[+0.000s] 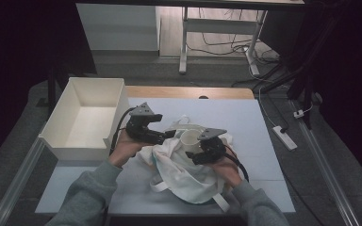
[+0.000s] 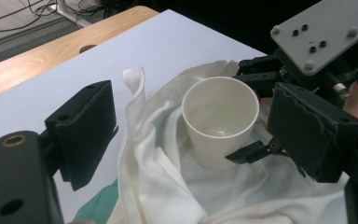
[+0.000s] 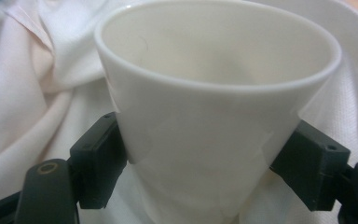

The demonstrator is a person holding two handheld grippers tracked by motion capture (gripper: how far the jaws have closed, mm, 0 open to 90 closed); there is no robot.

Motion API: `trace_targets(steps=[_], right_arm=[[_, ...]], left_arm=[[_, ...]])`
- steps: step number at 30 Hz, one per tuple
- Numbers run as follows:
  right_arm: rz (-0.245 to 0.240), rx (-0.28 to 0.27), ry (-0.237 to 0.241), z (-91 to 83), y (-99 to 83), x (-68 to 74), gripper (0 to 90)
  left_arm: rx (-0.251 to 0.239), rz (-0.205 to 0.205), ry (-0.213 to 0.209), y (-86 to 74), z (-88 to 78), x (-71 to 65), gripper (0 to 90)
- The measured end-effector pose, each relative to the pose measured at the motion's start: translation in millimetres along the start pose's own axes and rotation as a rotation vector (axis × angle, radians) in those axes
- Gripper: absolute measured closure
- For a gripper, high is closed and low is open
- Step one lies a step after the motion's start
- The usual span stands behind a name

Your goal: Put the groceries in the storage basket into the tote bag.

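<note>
The white cup stands upright in a nest of white cloth, and everything here is placed off that cup. The right gripper has it: one jaw pressed to each side of the cup's lower wall, closed onto it, with the rim well above the pads. In the left gripper view that same grip shows as dark jaws hugging the cup's base on the far side.

The left gripper sits just beside the cup on the other side, jaws spread wide and holding nothing, one pad near a raised fold of the cloth, the other close to the cup's wall.

The open white box waits well to the left of the cup, on the counter, empty inside as far as the high view shows.

Now the risks, as I read them. The cup tapers downward and looks glossy, so a low grip could let it slide up and out of the pads if squeezed hard. Cloth bunched against the base might drag or catch on a lift and tip it. And the open left gripper is close enough to knock the rim.
</note>
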State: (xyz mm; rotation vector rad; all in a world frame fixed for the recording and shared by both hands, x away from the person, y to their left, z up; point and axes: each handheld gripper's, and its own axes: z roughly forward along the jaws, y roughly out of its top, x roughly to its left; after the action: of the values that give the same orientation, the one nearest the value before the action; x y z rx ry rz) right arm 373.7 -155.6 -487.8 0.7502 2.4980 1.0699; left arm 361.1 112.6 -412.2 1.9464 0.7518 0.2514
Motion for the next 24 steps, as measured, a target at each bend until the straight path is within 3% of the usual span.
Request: trace_targets(steps=[6, 11, 19, 24], right_arm=[[0.026, 0.004, -0.001, 1.6, -5.1, -5.3, 22.6], [0.012, 0.054, -0.024, 0.4, -7.4, -9.6, 22.3], [-0.005, 0.047, -0.011, -0.2, -9.0, -9.9, 21.5], [-0.017, 0.036, -0.004, -3.4, -5.7, -5.5, 13.1]], left_arm=[[0.015, 0.002, -0.001, -2.2, 1.8, 0.0, 15.8], [0.015, 0.001, 0.002, -3.5, 0.5, 0.4, 16.0], [0.020, 0.003, 0.002, -4.6, 1.1, 0.6, 16.1], [0.042, 0.016, 0.002, -5.9, 6.5, -0.5, 16.0]])
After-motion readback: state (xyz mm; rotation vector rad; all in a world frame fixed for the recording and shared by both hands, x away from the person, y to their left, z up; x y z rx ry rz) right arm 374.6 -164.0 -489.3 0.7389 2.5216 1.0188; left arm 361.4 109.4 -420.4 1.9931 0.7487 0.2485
